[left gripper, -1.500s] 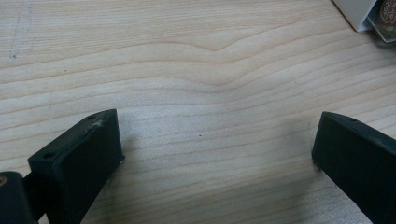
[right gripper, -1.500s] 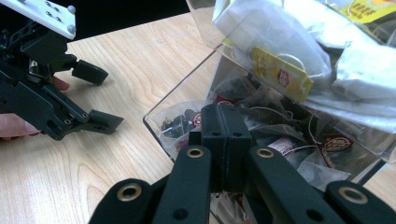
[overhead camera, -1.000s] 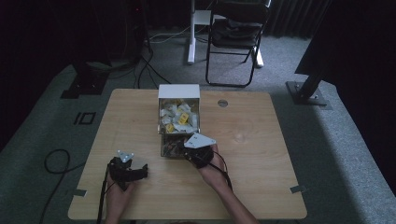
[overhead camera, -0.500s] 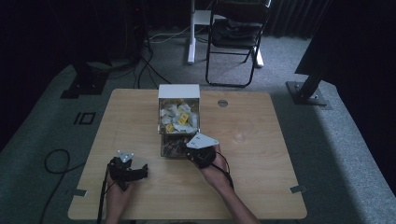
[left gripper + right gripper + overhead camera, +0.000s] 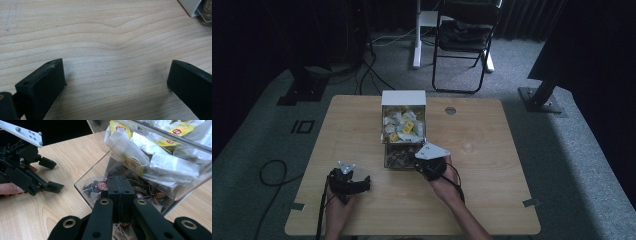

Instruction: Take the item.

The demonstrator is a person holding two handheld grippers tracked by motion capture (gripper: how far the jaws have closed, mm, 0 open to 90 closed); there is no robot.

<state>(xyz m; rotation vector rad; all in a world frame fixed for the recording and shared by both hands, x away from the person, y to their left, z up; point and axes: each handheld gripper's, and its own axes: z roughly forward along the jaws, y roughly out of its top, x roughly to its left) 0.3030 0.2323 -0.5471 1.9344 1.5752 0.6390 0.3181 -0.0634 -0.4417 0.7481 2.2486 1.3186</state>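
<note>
Bench (image 5: 492, 150): pale wood, seen from above; clear dispenser box at centre, both tools at its near edge.
Dispenser box (image 5: 404, 125): clear plastic, white top at 12 o'clock; upper bin of white and yellow tea bags (image 5: 150, 157), lower tray (image 5: 100, 187) of dark-labelled sachets open toward 6 o'clock.
Right tool (image 5: 119, 195): at 5 o'clock of box, tips inside lower tray; jaws clenched flat together, whether on a sachet cannot be told.
Left tool (image 5: 348, 181): at 7 o'clock of box, well apart from it; jaws released wide, nothing between, bare wood beneath.
Risk, judged: pulling back could drag the light box along, no second tool steadying it; thin sachet could slip free or snag neighbouring strings, spilling extras.
</note>
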